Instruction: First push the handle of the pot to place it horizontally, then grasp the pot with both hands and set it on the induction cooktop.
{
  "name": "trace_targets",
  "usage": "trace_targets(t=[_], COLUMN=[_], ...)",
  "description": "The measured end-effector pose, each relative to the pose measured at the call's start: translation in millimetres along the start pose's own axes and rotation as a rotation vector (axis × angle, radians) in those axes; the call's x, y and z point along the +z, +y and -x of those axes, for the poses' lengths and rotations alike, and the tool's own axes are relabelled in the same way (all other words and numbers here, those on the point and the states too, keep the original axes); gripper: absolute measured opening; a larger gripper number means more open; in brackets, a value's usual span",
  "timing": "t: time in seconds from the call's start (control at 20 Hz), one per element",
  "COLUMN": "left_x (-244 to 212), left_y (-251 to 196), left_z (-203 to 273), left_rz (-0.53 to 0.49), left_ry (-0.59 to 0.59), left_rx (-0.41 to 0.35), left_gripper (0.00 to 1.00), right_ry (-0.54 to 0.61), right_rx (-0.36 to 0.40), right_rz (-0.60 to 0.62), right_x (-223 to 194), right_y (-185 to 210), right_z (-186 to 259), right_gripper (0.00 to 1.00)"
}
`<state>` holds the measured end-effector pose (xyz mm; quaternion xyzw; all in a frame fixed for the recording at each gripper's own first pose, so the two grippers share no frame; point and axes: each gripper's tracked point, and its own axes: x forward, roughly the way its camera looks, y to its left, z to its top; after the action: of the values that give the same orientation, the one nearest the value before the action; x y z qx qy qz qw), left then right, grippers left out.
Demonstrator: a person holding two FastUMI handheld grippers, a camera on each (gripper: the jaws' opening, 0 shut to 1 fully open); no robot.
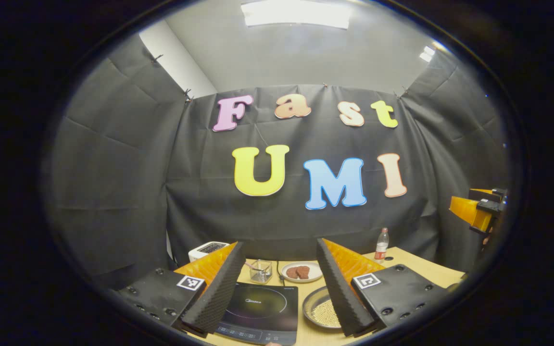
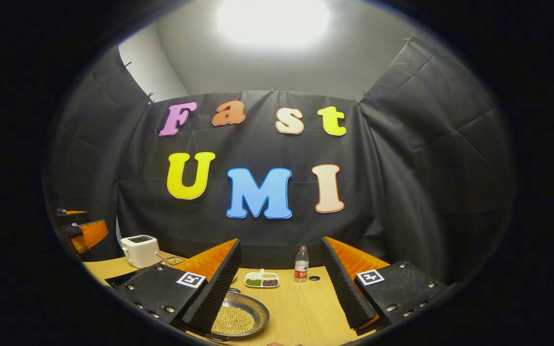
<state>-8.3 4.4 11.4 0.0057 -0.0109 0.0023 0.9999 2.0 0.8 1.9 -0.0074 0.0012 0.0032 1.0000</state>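
Pot (image 2: 238, 317) beside induction cooktop (image 1: 260, 307); left hand-held gripper (image 1: 277, 288), right hand-held gripper (image 2: 282, 288) both spread apart, empty.

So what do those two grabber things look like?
Each gripper has two wedge-shaped fingers: orange ribbed outsides, black zigzag foam pads inside. They sit on black blocks with screws and small black-and-white square markers. The left gripper and the right gripper look alike.
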Motion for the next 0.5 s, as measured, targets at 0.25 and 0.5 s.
trace_targets(t=[0.25,0.5], left_x=[3.3,3.7], left_y=[1.7,4.3], left_z=[-1.6,-2.1], left_rz=[0.002,0.000], left_ry=[-0.006,-0.009], left_rx=[0.001,0.003], left_gripper=[0.99,0.99], right_ry=[-0.002,0.016], right_rx=[0.000,0.010], right_rz=[0.010,0.000], right_x=[1.8,-1.0], right_y=[1.6,8.8], right_z=[-1.2,-2.1], right_gripper=[0.94,0.63])
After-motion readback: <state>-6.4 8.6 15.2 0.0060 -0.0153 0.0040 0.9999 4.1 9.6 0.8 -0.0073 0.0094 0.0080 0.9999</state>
